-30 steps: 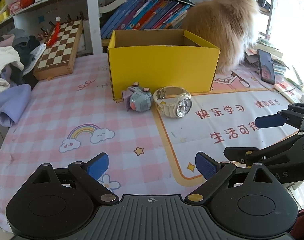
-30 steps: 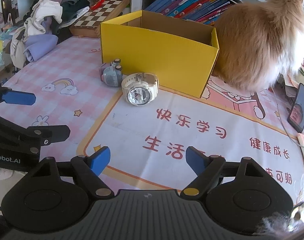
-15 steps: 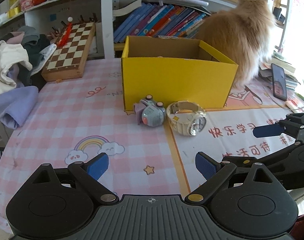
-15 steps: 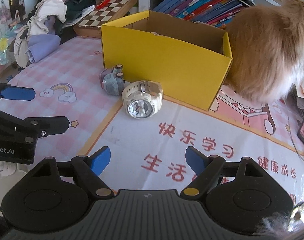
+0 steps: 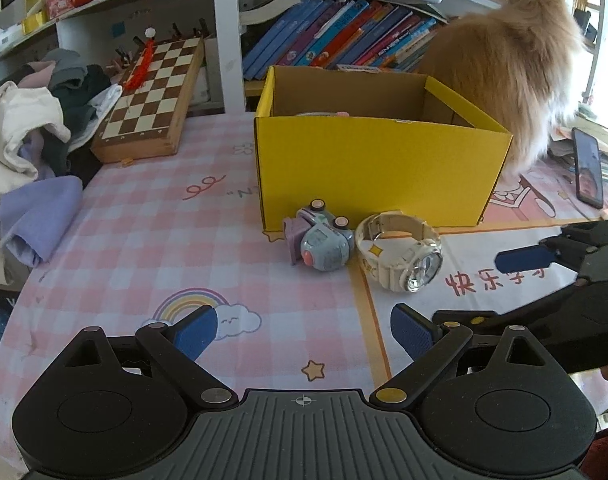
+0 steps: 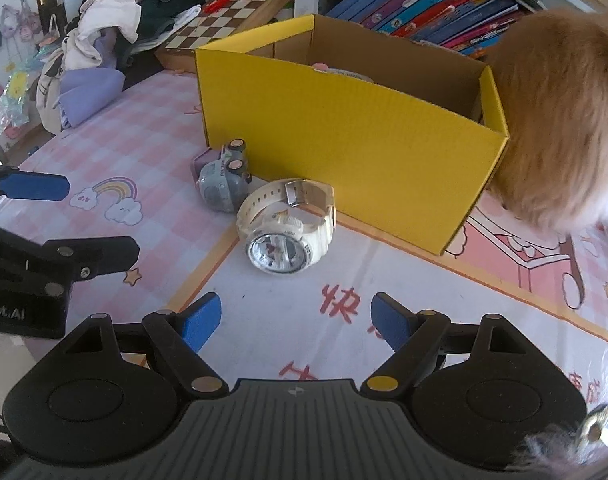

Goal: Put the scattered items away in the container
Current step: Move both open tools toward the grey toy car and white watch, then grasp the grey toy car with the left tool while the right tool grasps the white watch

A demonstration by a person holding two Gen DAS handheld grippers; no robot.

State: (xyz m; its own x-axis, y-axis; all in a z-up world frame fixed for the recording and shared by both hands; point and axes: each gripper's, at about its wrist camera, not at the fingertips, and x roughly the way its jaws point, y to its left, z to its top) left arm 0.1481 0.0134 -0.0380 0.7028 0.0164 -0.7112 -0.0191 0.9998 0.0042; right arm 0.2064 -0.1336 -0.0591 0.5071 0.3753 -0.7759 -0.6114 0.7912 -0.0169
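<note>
1. We find the left gripper and right gripper both spread apart — empty.
2. White watch and toy car lie on the bench, touching the yellow box front.

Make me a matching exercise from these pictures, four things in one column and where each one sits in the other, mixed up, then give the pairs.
Things:
1. white watch
2. chessboard
3. cat
4. phone

Places:
A. leaning by the clothes pile
B. behind the yellow box
C. in front of the box, beside the small grey-blue watch
D. far right of the table

Pairs: 1-C, 2-A, 3-B, 4-D
</note>
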